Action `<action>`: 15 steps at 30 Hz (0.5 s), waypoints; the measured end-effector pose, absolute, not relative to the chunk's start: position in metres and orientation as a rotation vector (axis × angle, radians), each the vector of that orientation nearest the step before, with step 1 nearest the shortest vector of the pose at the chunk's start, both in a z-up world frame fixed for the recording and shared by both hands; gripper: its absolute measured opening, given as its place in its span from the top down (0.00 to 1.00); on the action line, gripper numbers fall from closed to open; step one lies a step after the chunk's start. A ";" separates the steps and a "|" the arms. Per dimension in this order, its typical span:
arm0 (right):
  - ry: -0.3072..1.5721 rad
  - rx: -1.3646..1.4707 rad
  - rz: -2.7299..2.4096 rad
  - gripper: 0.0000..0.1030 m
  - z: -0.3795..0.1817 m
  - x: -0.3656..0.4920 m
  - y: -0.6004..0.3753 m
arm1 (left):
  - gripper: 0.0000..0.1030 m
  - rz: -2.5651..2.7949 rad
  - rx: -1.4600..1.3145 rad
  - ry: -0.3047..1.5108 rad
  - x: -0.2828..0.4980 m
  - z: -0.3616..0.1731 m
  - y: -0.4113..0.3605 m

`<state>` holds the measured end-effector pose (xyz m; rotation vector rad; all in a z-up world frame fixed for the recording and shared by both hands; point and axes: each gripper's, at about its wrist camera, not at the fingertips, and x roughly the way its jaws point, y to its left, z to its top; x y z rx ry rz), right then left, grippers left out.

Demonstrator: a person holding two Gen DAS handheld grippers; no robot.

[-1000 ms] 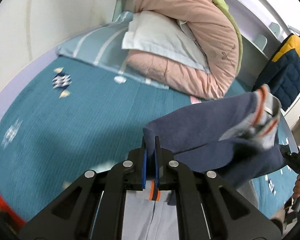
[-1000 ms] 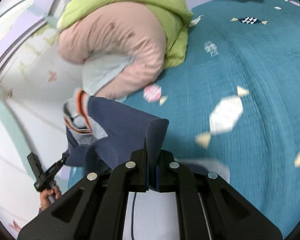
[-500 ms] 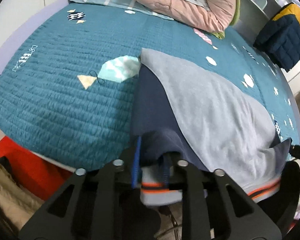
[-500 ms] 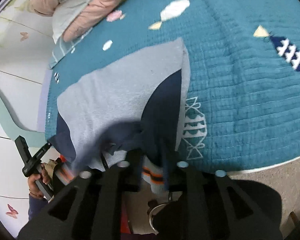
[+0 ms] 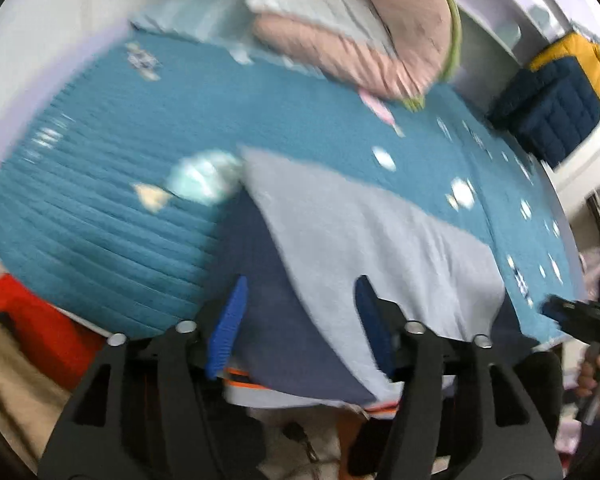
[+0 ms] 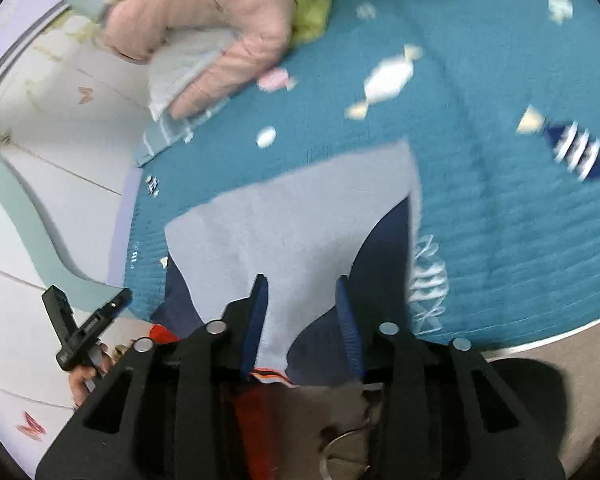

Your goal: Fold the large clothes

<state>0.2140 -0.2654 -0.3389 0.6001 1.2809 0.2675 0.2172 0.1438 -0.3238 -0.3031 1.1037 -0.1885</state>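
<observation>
A grey and navy sweatshirt point(image 5: 364, 240) lies spread flat on a bed, near the edge closest to the person, with its striped orange and grey hem point(image 5: 244, 384) hanging just over that edge. The left gripper point(image 5: 300, 320) hovers above the garment's near left part, its blue fingers point(image 5: 226, 324) spread wide and holding nothing. The right gripper point(image 6: 302, 320) hovers over the near right part, fingers point(image 6: 348, 324) also apart and empty. Judging by this, the laying-out step looks finished, with the cloth let go, and the first fold not yet begun. The next move probably calls for each gripper to pinch a side edge or a sleeve, lift it and carry it across the body of the garment; the navy side panels point(image 6: 384, 256) seem the likely places to grip. Both views are motion-blurred, so fine detail of seams is unclear. The bed wears a quilted teal bedspread point(image 5: 112, 208) printed with small candy and fish shapes. At the far end sits a rolled pink and green duvet point(image 6: 220, 28) with a pale pillow point(image 5: 320, 4). A navy and yellow padded jacket point(image 5: 556, 96) rests beyond the far right side. Something red point(image 5: 40, 328) lies below the bed edge at left.
</observation>
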 end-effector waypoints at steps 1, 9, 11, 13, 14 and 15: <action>1.363 0.591 0.234 0.80 -0.358 0.218 -0.260 | 0.41 -0.188 -0.309 1.144 0.221 -0.335 0.139; 1.603 0.357 0.038 0.89 -0.430 0.217 -0.242 | 0.41 -0.021 -0.328 1.409 0.216 -0.414 0.160; 1.612 0.373 0.043 0.89 -0.430 0.220 -0.243 | 0.41 -0.039 -0.346 1.399 0.216 -0.414 0.164; 1.602 0.386 0.054 0.88 -0.422 0.220 -0.244 | 0.41 -0.053 -0.340 1.400 0.216 -0.410 0.165; 1.577 0.377 0.069 0.85 -0.412 0.219 -0.245 | 0.41 -0.061 -0.338 1.394 0.215 -0.407 0.167; 1.538 0.348 0.085 0.84 -0.397 0.218 -0.242 | 0.41 -0.072 -0.333 1.376 0.213 -0.398 0.168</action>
